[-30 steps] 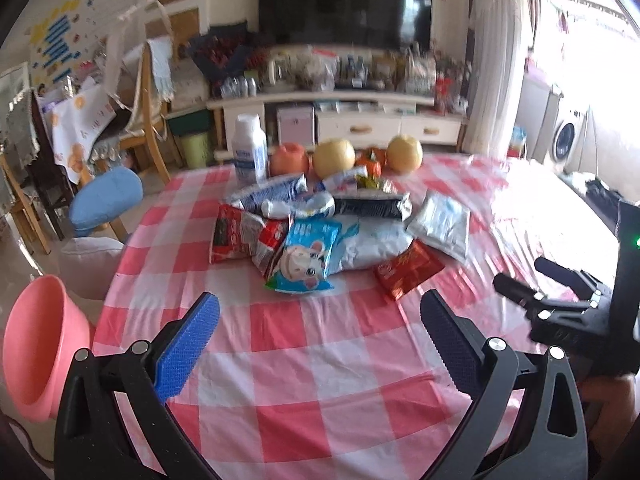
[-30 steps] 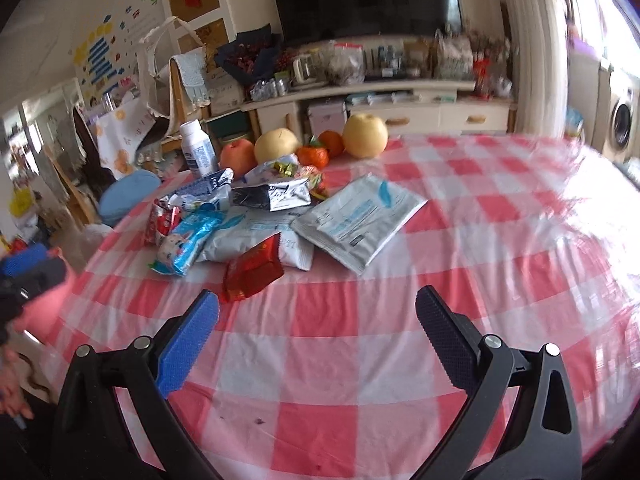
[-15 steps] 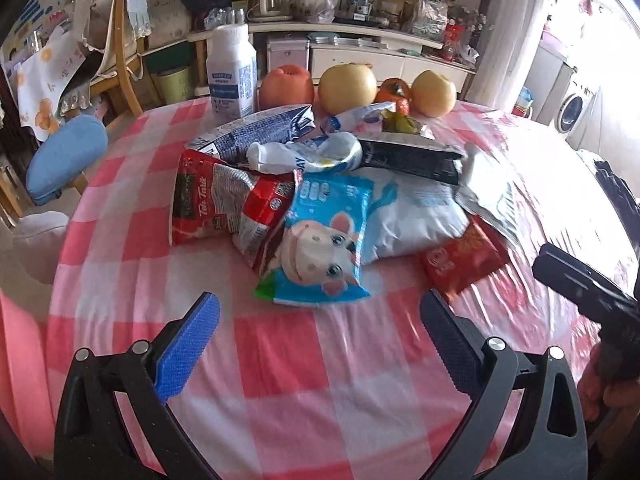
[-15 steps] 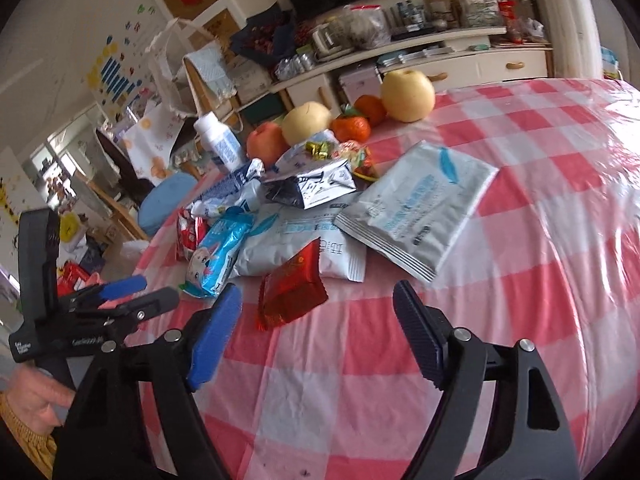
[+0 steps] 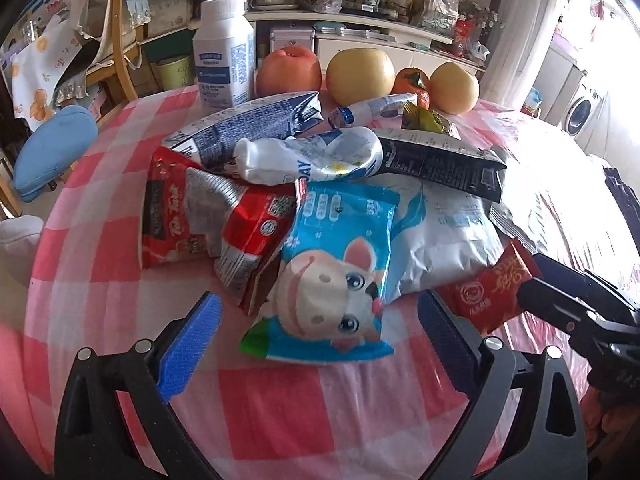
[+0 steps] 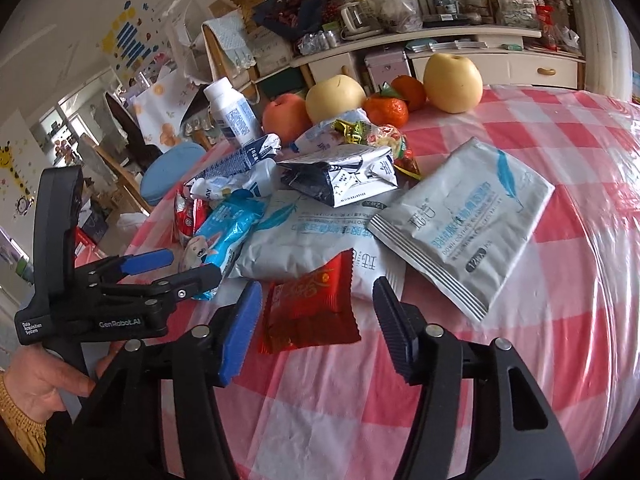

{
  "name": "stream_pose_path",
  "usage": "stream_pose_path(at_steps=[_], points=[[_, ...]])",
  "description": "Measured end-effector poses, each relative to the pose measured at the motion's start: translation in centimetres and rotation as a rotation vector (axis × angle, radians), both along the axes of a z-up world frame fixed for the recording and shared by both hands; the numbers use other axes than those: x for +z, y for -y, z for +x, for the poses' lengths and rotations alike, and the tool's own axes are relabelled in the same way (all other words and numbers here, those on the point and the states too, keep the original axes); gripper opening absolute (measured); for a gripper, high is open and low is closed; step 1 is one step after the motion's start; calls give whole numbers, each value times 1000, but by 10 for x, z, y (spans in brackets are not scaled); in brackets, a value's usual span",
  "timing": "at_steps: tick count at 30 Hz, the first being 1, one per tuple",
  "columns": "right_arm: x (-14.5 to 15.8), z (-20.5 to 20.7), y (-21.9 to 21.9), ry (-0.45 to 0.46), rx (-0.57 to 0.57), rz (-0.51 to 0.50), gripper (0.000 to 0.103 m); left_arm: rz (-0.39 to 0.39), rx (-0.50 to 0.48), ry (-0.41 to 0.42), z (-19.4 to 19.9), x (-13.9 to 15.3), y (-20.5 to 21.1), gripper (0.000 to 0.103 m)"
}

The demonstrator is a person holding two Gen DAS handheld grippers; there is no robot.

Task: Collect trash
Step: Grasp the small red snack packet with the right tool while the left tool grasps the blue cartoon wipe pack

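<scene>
Trash pile [image 5: 320,200]: only my right view shows the grey pouch [image 6: 464,220]. My left gripper [image 5: 320,332] tilts down, spread; right gripper [image 6: 316,316] closing around the red packet [image 6: 310,308].

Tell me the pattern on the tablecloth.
The tablecloth is a red, pink and white check, clearest in the right wrist view.

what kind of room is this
Most likely a home living and dining room: a table with a checked tablecloth holding snack wrappers and fruit, a TV cabinet behind, and a washing machine off to the side.
</scene>
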State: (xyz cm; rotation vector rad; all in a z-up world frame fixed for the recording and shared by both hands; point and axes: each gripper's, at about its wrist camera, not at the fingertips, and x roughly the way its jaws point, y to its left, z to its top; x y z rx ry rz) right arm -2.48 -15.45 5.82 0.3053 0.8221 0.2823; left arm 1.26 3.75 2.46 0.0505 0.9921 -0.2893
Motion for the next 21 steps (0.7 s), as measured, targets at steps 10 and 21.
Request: stream_pose_path(at_steps=[10, 21], points=[[-5, 8, -11, -16, 32, -15, 58, -43, 14, -17, 10, -4, 0, 64], [-11, 8, -28, -30, 74, -78, 42, -41, 17, -19, 6, -4, -3, 53]])
